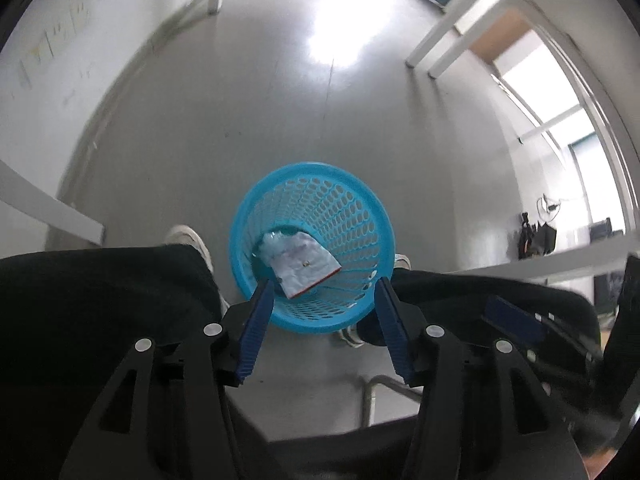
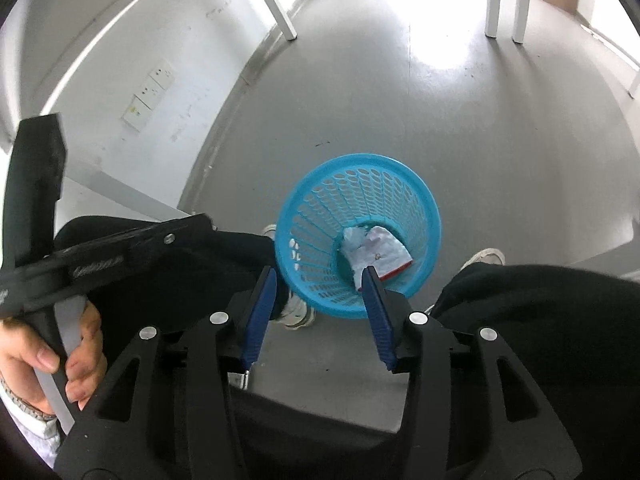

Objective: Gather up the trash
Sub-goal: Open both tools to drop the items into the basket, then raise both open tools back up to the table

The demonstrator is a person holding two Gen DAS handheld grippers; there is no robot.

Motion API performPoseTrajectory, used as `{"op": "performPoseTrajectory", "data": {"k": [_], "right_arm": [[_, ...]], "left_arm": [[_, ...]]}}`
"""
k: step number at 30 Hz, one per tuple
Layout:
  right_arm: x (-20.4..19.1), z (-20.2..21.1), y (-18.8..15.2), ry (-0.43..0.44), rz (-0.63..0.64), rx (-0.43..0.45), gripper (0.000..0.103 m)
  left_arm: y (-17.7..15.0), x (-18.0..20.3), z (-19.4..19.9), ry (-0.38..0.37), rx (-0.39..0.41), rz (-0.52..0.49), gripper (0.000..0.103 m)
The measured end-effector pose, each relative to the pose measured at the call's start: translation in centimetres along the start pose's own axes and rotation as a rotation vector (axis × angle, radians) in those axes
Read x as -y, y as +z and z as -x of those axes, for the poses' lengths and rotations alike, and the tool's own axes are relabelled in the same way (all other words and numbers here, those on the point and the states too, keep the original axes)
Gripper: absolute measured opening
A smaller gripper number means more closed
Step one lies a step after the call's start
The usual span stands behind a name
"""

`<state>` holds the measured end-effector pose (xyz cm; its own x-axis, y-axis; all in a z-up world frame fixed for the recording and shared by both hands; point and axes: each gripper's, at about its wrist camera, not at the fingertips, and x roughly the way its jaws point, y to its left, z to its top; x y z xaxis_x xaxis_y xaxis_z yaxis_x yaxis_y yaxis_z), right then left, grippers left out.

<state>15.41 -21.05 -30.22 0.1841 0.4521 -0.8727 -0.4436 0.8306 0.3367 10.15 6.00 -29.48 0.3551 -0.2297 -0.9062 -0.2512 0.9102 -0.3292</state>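
Note:
A blue perforated waste basket [image 1: 362, 200] stands on the grey floor between a person's feet, and shows in the right wrist view too [image 2: 424, 196]. Crumpled white trash with a red edge [image 1: 304, 266] lies at its bottom, also seen from the right as the trash [image 2: 378, 254]. My left gripper [image 1: 324, 292] hangs open above the basket's near rim with nothing between its blue pads. My right gripper [image 2: 320, 280] is open as well, above the basket's near left side, empty. The left gripper's body [image 2: 100, 258] shows in the right wrist view, held by a hand [image 2: 44, 356].
The person's black trouser legs [image 1: 100, 292] and white shoes [image 1: 192, 240] flank the basket. White table legs [image 1: 444, 32] stand farther off on the floor; a white wall with sockets [image 2: 150, 94] lies to the left. A chair's metal frame [image 1: 372, 392] sits below the grippers.

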Motion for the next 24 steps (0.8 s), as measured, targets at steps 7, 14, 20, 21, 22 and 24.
{"op": "performPoseTrajectory", "data": {"k": [7,14,20,21,22,24], "right_arm": [[-0.7,5.2,-1.9,0.023,0.014,0.08,0.047],[-0.7,10.2,-3.8,-0.01,0.032,0.178,0.054],[-1.2,15.2,-4.6,-0.028,0.071,0.299,0.071],[-1.4,16.2,-4.7,-0.027,0.079,0.321,0.074],[-1.6,17.0,-4.6,-0.028,0.087,0.337,0.077],[-1.9,18.7,-4.4,-0.028,0.101,0.373,0.082]], "left_arm": [[-1.5,0.9,4.5,-0.022,0.075,-0.02,0.061],[-3.5,3.1,9.1,0.014,0.208,-0.14,0.084],[-4.9,4.4,12.7,0.068,0.341,-0.217,0.097],[-5.0,4.5,13.2,0.073,0.357,-0.222,0.097],[-5.1,4.6,13.9,0.072,0.378,-0.224,0.097],[-5.3,4.6,15.2,0.058,0.406,-0.22,0.097]]}}
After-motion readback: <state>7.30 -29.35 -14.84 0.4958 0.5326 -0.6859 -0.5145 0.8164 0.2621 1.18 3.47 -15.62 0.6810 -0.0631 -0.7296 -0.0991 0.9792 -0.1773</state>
